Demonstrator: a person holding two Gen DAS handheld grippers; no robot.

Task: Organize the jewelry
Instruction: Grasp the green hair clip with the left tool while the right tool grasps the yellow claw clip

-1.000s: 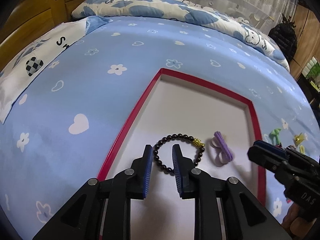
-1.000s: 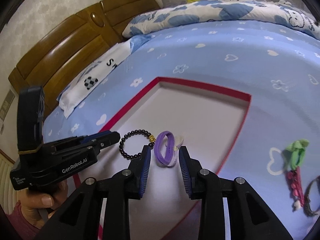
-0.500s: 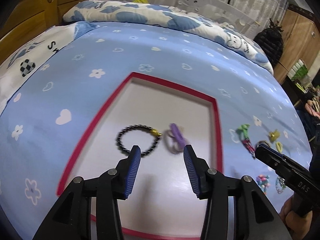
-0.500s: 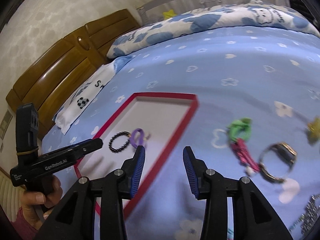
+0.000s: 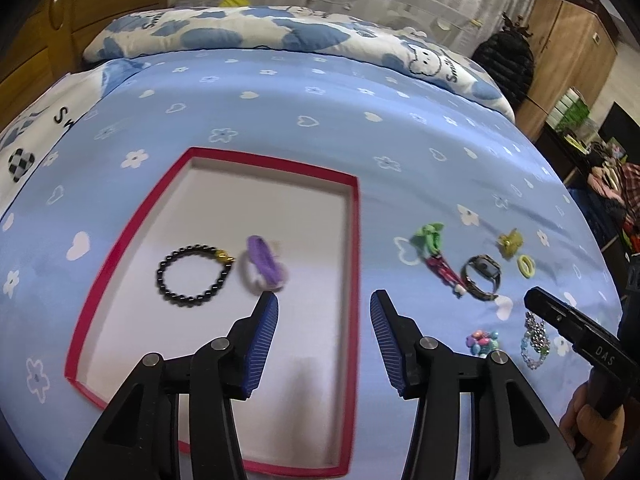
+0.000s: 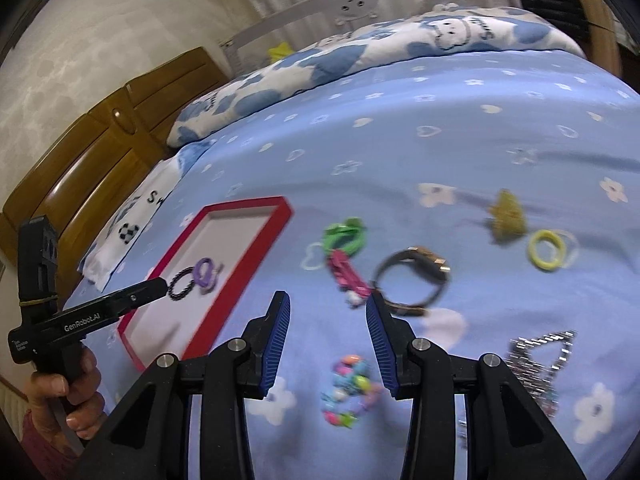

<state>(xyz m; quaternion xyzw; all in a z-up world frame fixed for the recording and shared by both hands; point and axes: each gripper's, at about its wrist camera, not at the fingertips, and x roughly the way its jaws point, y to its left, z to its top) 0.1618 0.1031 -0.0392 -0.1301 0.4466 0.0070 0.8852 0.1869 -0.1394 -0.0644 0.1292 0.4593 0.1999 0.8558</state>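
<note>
Blue bedding printed with white hearts and flowers is filling the left wrist view, with a wooden headboard behind it. The left gripper (image 5: 324, 306) is hovering over the near part of a red-rimmed tray (image 5: 355, 240), its jaws opening and holding nothing. Ahead and to the left of its fingertips, inside the tray, a black bead bracelet (image 5: 192, 274) and a purple hair tie (image 5: 264, 266) are lying just beside each other. To the right, off the tray, a green hair tie (image 5: 430, 236), a pink clip (image 5: 442, 272), a watch (image 5: 482, 278), a yellow hair ring (image 5: 527, 266), a multicolour bead bracelet (image 5: 482, 340) and a sparkly chain (image 5: 534, 338) are waiting on the sheet. The other tool, at the right edge, is reading "DAS".

Seen from the right wrist, the right gripper (image 6: 327, 314) is hanging over the loose pieces, its jaws partly apart and empty. That multicolour bracelet (image 6: 348, 384) is lying just below and between its fingers; the watch (image 6: 412, 280) is just ahead on the right, and the tray (image 6: 276, 236) ahead on the left. The left tool's handle is reading "GenRobot.AI".

Two pieces appear sorted and the next pick appears to be under way. It probably calls for lowering onto one piece and closing without snagging the sheet.
</note>
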